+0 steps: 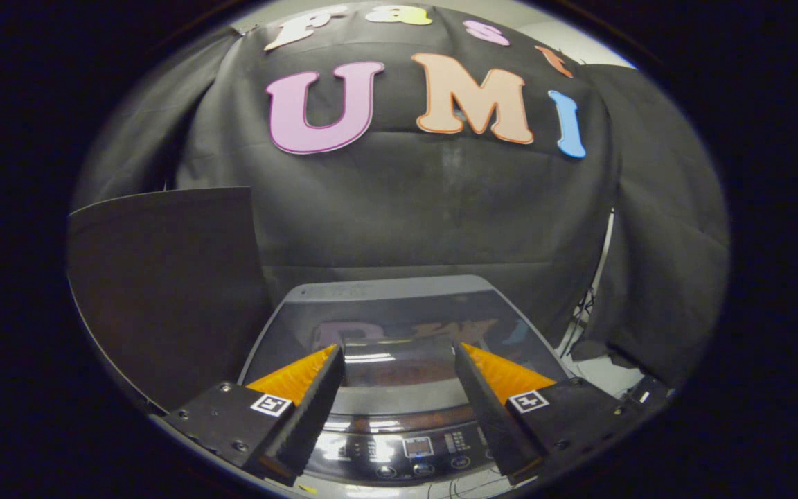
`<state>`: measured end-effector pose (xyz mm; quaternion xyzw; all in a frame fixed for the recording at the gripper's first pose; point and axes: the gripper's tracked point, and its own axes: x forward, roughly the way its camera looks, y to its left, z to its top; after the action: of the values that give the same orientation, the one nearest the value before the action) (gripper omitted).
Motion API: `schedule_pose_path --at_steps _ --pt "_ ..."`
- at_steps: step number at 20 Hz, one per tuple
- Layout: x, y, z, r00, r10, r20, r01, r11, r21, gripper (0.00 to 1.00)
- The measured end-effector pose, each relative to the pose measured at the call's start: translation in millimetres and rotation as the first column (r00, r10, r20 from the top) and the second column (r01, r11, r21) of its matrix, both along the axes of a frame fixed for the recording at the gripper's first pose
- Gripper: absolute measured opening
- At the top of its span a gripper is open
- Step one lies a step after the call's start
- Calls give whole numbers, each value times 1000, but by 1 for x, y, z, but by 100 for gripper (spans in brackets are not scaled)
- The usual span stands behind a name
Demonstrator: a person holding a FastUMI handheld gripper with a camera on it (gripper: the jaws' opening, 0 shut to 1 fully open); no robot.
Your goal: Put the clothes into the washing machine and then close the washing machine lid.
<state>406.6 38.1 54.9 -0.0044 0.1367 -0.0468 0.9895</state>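
Note:
The washing machine [399,305] stands just ahead of and below my fingers, with its glossy dark lid [399,326] lying flat and shut over the tub. Its control panel [416,447] with buttons and a small display runs along the near edge, between my fingers. My gripper [399,350] hovers above the lid's front part, open, with nothing between its fingers. No clothes are visible on or around the machine.
A dark flat board [163,277] stands upright to the left of the machine. The black cloth wall hangs close behind it. To the right, a strip of pale floor [603,371] and some cables [582,312] show beside a hanging cloth.

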Motion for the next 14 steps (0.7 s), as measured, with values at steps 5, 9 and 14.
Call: schedule_pose_path --at_steps 5,9,14 --pt "-33 -22 6 999 -29 15 29 1000 -4 98" --pt "-65 -24 17 999 -5 45 3 999 36 96" --pt "-105 -26 43 995 4 96 -10 998 62 95"
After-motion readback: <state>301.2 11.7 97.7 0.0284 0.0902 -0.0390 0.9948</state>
